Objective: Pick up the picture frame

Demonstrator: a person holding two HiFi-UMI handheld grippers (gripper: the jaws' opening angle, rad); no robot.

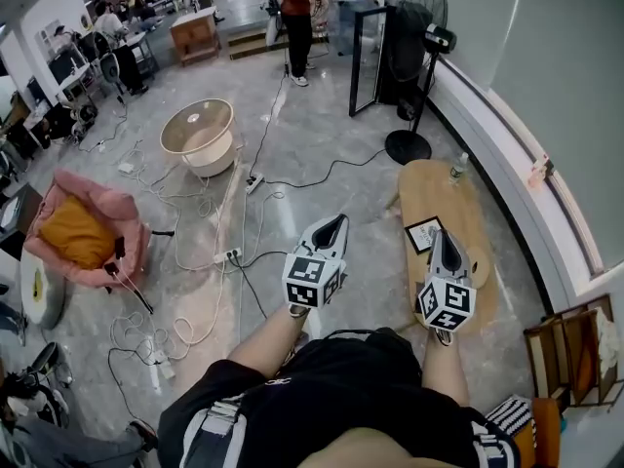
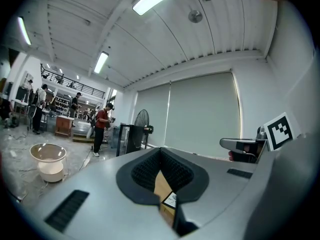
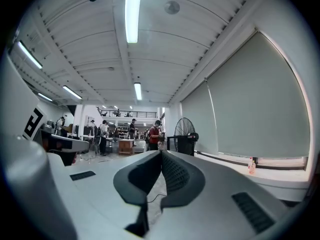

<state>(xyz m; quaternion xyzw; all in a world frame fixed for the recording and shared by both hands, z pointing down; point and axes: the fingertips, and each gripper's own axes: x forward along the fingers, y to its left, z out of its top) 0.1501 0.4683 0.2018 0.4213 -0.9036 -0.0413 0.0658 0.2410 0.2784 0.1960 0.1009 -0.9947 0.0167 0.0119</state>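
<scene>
A black-framed picture frame [image 1: 422, 235] with a white inside lies flat on the oval wooden table [image 1: 430, 195]. My right gripper [image 1: 445, 234] is held level over the table, its tip just right of the frame, jaws shut with nothing between them. My left gripper [image 1: 337, 221] is also shut and empty, level above the floor left of the table. In the left gripper view the tips [image 2: 160, 150] meet, and a strip of wooden table with the frame's corner [image 2: 170, 200] shows through the gap lower down. In the right gripper view the tips [image 3: 161, 153] meet as well.
A clear bottle [image 1: 458, 169] stands at the table's far end. A standing fan [image 1: 419, 47] and a black stand [image 1: 367, 58] are beyond it. Cables and a power strip [image 1: 230, 254] run over the floor. A round tub [image 1: 199, 136], a pink chair [image 1: 86, 240], a wooden rack [image 1: 573, 349].
</scene>
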